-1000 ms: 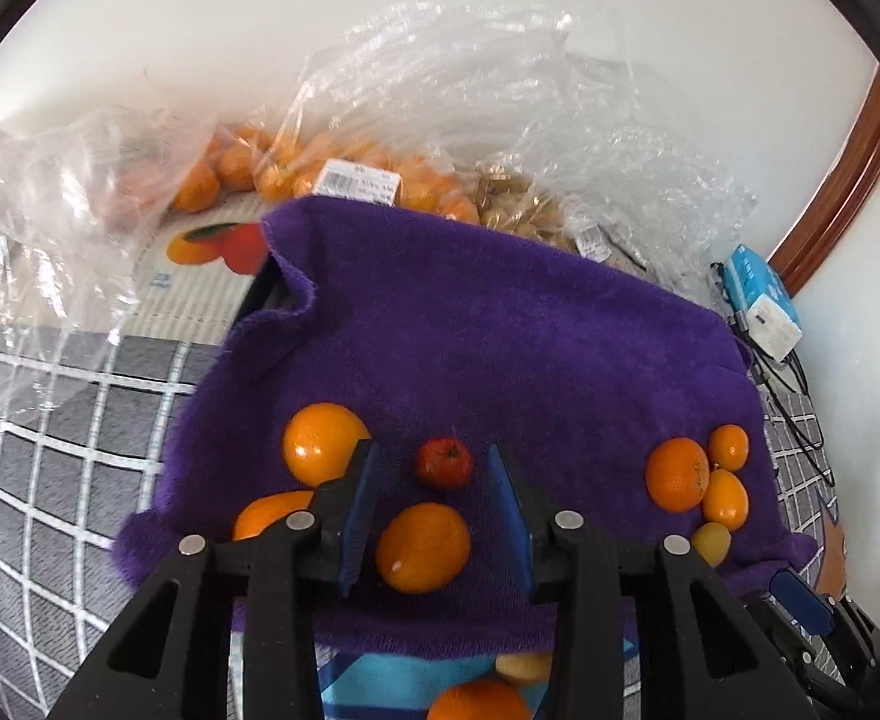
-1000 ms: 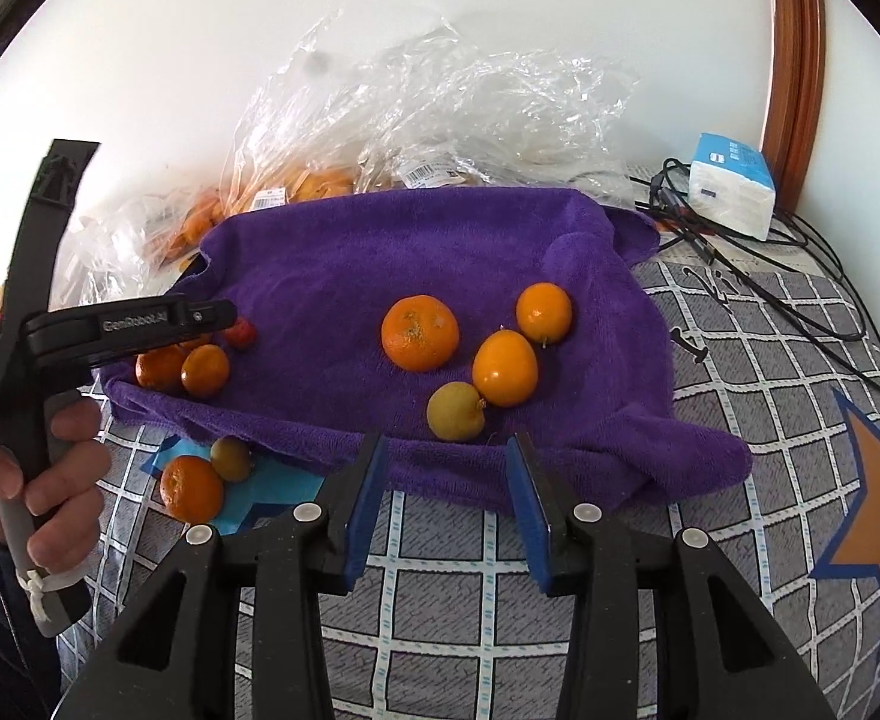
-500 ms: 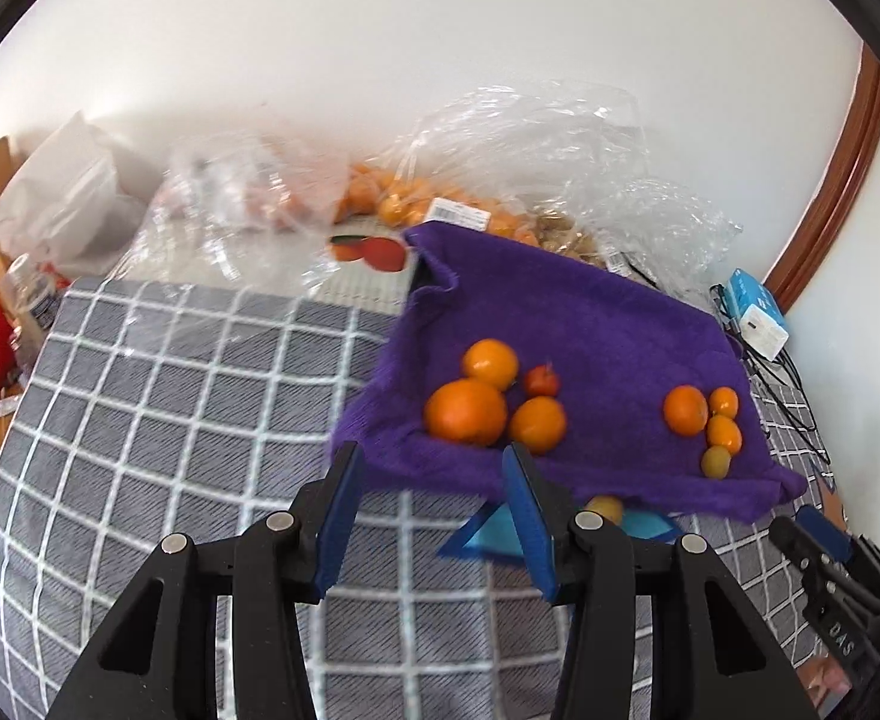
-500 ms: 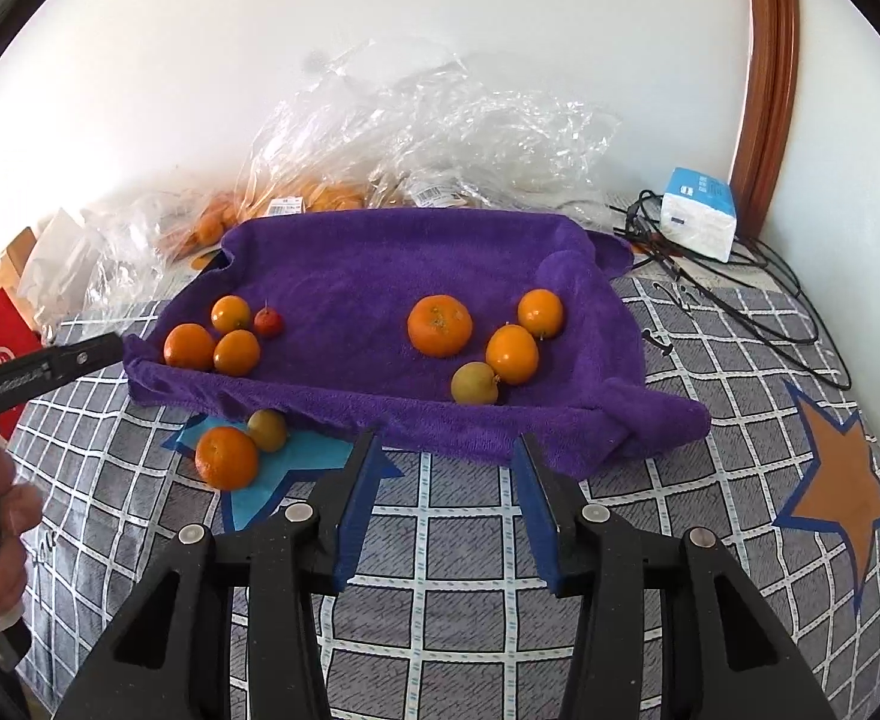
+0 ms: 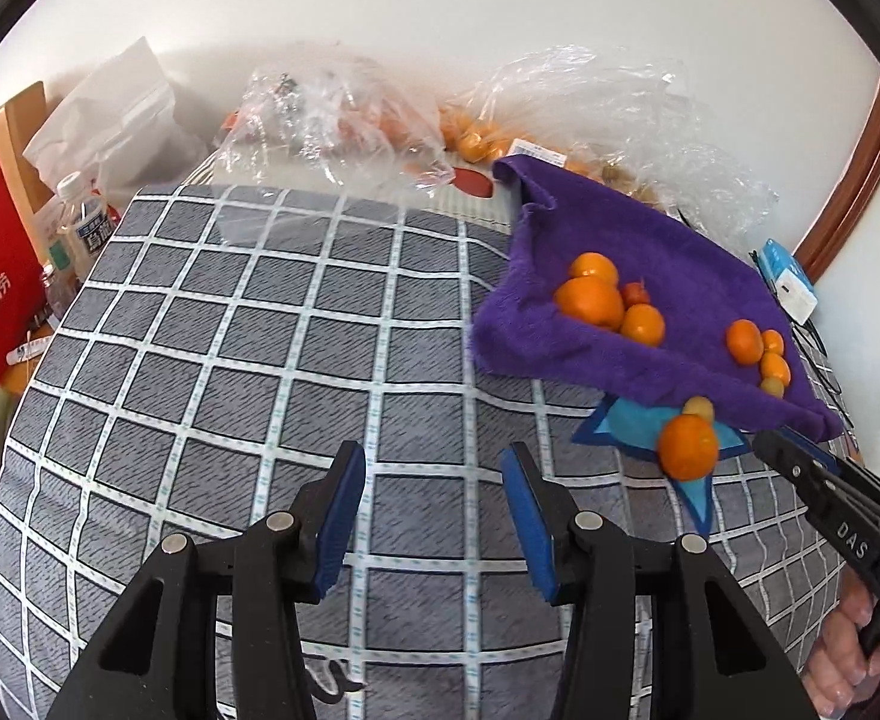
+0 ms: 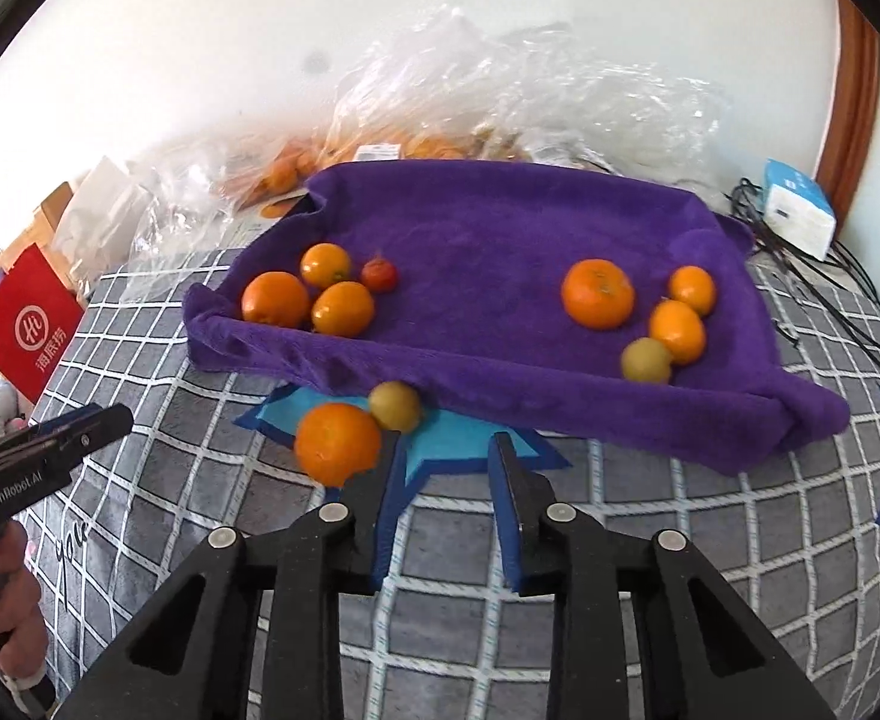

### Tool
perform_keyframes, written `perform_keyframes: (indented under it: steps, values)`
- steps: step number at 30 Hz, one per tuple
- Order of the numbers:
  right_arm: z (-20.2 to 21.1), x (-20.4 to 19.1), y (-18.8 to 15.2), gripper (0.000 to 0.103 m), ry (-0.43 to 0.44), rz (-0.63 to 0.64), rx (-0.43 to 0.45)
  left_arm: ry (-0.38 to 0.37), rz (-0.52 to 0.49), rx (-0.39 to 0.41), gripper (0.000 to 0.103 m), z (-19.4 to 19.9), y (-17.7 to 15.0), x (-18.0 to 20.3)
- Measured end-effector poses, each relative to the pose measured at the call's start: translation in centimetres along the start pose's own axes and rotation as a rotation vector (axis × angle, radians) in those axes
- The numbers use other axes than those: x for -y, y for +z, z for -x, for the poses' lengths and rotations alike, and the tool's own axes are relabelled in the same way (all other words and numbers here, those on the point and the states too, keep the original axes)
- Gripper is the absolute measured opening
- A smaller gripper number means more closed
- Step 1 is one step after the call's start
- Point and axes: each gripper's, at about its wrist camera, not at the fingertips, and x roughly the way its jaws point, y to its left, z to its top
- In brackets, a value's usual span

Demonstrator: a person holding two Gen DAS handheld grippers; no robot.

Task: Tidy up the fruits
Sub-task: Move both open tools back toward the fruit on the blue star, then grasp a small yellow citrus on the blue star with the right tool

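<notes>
At the far left a red paper bag with white print (image 6: 26, 324) stands beside the grey cloth with a white check pattern (image 5: 230, 360). The left gripper (image 5: 434, 480) hangs over this cloth; its blue-padded jaws stand apart and released, with only bare cloth between them.

Further right lies the purple fluffy towel (image 6: 499, 228), with clear crumpled plastic bags (image 6: 499, 96) behind it. On its left part three round oranges (image 6: 275, 299) sit close together, with a small red fruit (image 6: 378, 275) just beside them.

In front of the towel's front edge, off the towel, one loose orange (image 6: 338, 441) and a small yellow-green fruit (image 6: 395, 405) rest on a light-blue star patch (image 6: 457, 438). The right gripper (image 6: 442, 462) is just beside this orange. Its jaws are drawn in to a narrow gap and clench nothing (the orange is outside them, by the left finger, and I cannot tell if it touches).

On the towel's right part are a big orange (image 6: 597, 293), two smaller oranges (image 6: 676, 330) and a yellowish fruit (image 6: 646, 360). Beyond it, a white-and-blue box (image 6: 796, 213) lies among black cables (image 6: 847, 300).
</notes>
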Motion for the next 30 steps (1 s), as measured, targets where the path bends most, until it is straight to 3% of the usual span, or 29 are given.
perform_keyframes:
  steps: [13, 20, 30]
  values:
    - [-4.1, -1.5, 1.8, 0.026, 0.039, 0.000, -0.054, -0.033, 0.031, -0.009, 0.045, -1.6, -1.1, -2.4]
    - [-5.3, -1.8, 1.8, 0.026, 0.031, -0.003, -0.067, -0.033, 0.015, 0.025, 0.045, -1.5, -1.6, -2.4]
    - [-2.8, -0.1, 0.0, 0.024, 0.009, -0.018, -0.004, -0.005, -0.025, 0.076, 0.047, -1.3, -2.3, -2.0]
